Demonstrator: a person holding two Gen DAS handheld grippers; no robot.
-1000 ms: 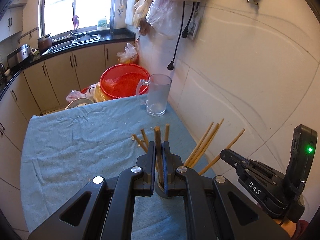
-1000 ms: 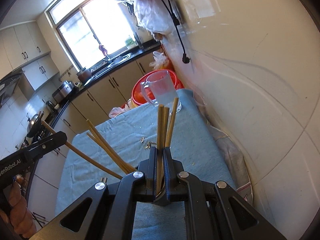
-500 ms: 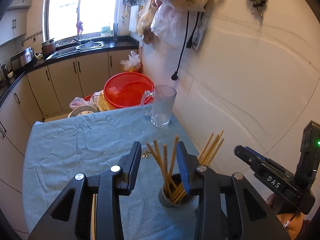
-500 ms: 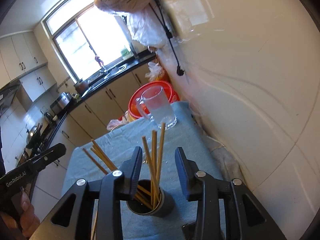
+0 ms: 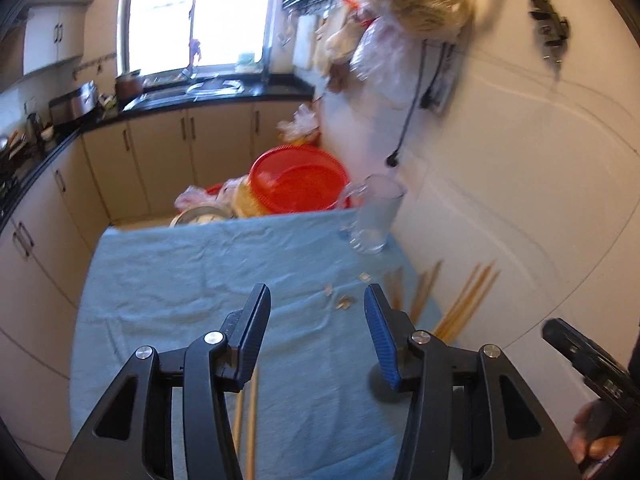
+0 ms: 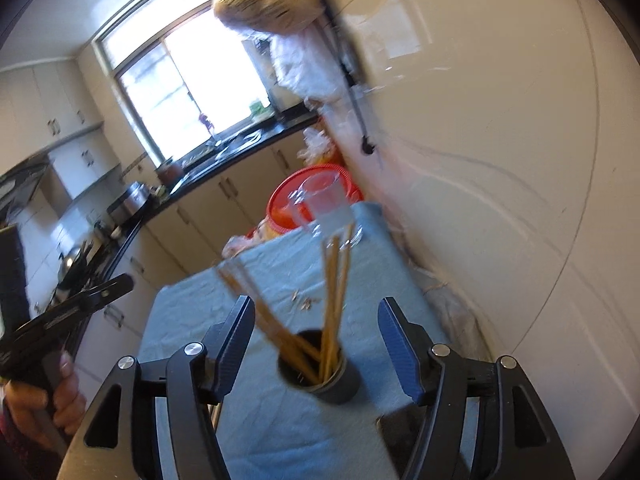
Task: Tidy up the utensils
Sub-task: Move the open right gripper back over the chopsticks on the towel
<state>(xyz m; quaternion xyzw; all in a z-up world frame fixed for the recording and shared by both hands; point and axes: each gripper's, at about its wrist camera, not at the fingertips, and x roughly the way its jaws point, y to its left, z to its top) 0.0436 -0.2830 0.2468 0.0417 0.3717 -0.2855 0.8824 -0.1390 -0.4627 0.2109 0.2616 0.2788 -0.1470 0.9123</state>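
Wooden chopsticks stand in my dark cup — right gripper opening around them, untouched; left gripper opening too — nothing between.

Both tools are rocking black frames with silver screws and ribbed blue pads: left tool, right tool. White lettering's showing on the left tool's side, around 9 o'clock in the right view.
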